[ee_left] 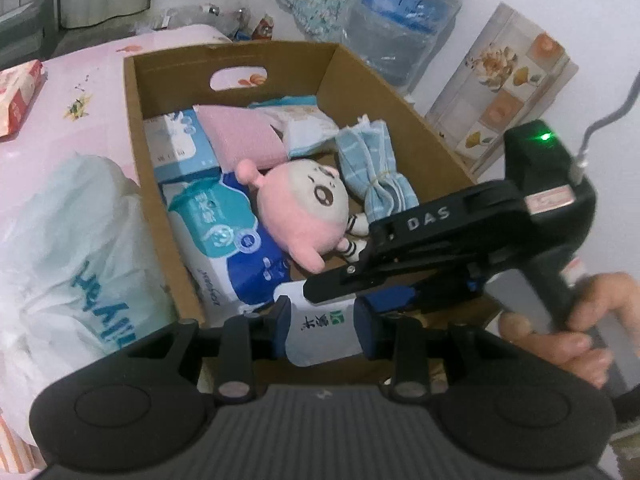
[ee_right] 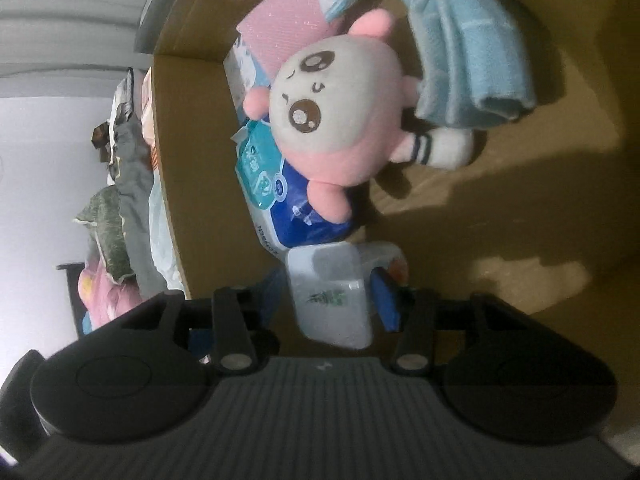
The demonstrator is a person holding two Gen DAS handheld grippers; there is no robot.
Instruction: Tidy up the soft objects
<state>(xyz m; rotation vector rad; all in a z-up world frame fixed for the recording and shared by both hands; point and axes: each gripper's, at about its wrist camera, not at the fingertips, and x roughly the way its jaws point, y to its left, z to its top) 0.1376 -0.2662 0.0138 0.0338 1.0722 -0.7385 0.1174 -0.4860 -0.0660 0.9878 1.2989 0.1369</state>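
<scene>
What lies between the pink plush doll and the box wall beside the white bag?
A blue wet-wipes pack, shown in the left wrist view.

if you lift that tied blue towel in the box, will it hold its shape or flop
The blue towel would probably flop: it is soft, folded cloth, and its loose ends already splay out past the thin band around its middle. That band should keep the bundle together. It looks light, and its nubby surface seems unlikely to slip from the fingers.
</scene>
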